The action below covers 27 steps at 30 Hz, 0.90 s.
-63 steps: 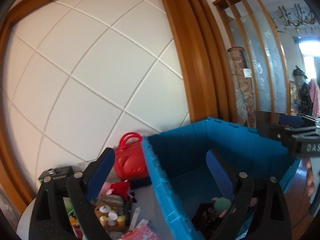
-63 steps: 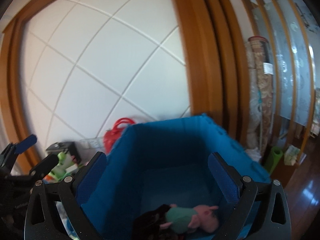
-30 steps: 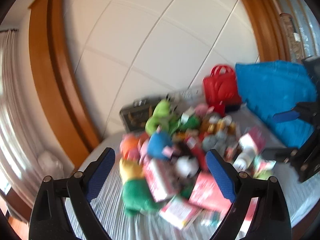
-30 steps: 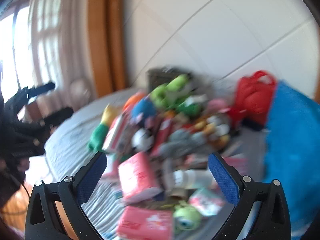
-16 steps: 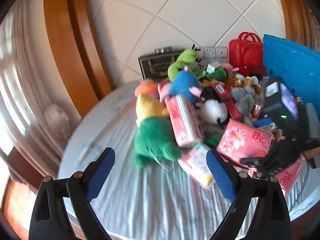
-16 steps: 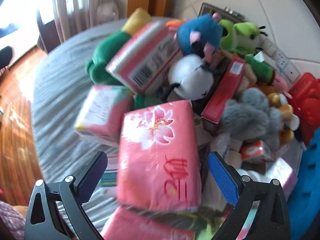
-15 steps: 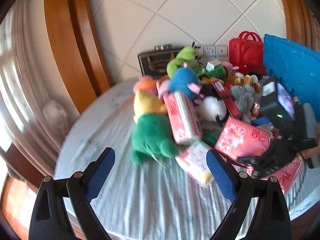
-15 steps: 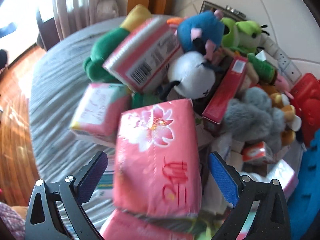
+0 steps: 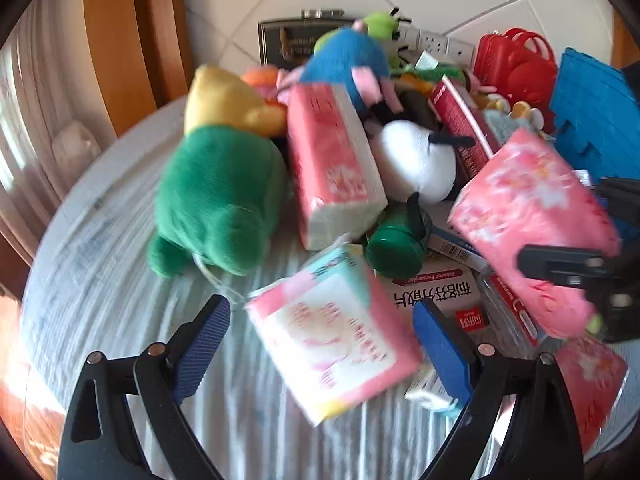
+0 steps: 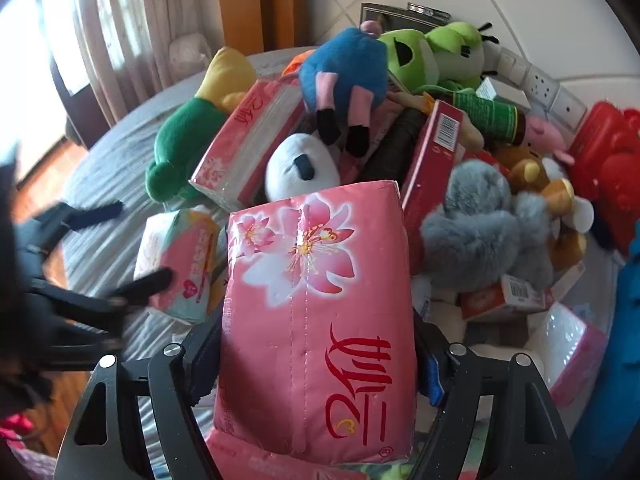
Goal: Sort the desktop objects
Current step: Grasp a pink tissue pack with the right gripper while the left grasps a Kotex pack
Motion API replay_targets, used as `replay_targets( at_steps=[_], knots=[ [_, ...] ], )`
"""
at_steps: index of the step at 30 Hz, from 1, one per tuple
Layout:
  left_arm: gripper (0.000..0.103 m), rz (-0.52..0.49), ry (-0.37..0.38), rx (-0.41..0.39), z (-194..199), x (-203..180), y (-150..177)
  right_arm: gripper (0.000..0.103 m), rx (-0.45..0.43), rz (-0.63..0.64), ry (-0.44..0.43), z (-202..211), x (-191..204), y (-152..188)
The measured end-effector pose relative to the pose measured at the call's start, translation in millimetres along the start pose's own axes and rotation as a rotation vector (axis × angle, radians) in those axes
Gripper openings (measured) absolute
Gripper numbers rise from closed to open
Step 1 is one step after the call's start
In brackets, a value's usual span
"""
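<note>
- The right gripper [image 10: 316,364] is clamping a pink flowered tissue pack [image 10: 316,308]; its jaws have just been closing and are now pressing on the pack's sides.
- The left gripper [image 9: 320,344] is hanging with jaws spread, a smaller pink-and-white tissue pack [image 9: 332,340] lying between them, apparently untouched, on the grey striped worktop [image 9: 100,300].
- A green plush [image 9: 216,196] is lying beyond the left jaw.

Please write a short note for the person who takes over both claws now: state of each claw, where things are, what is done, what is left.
Right claw: has just been closing around the large pink flowered tissue pack; the jaws flank its sides.
Left claw: open, the small pink-and-white tissue pack between its jaws, not gripped.
Blue plastic crate stands at the right of the pile.
Left to sort: green plush toy, blue plush toy, other boxes and toys on the striped tablecloth.
</note>
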State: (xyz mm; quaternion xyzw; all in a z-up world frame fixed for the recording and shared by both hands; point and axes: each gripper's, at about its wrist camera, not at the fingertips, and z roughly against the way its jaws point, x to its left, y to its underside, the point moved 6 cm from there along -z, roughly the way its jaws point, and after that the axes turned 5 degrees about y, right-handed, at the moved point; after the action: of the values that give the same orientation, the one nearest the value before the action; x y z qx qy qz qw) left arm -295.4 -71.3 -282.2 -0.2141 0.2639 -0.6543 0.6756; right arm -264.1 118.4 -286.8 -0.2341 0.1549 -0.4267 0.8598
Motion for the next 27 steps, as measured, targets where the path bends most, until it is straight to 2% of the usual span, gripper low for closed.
replay_targets(
  at_steps=[4, 9, 15, 21, 24, 27],
  knots=[
    [0.094, 0.045, -0.025, 0.06, -20.9, 2.1, 13.0, 0.078, -0.003, -0.022, -0.013, 3.4, -9.9, 7.5],
    [0.09, 0.05, -0.001, 0.036, -24.7, 3.2, 21.0, 0.078, -0.011, -0.029, -0.017, 0.7, -14.9, 1.5],
    [0.072, 0.035, 0.072, 0.021, -22.2, 0.7, 30.8, 0.078, -0.013, -0.034, -0.011, -3.1, -11.6, 0.6],
    [0.068, -0.021, 0.086, 0.045, -4.2, 11.0, 38.9, 0.078, -0.02, -0.1, -0.016, 4.9, -14.3, 0.3],
    [0.067, -0.069, 0.067, 0.006, 15.2, 10.7, 32.1, 0.078, -0.037, -0.123, 0.0, 13.4, -14.8, -2.4],
    [0.067, -0.148, 0.056, -0.052, 37.1, 10.1, 12.0, 0.078, -0.055, -0.147, 0.009, 23.8, -14.2, -5.3]
  ],
)
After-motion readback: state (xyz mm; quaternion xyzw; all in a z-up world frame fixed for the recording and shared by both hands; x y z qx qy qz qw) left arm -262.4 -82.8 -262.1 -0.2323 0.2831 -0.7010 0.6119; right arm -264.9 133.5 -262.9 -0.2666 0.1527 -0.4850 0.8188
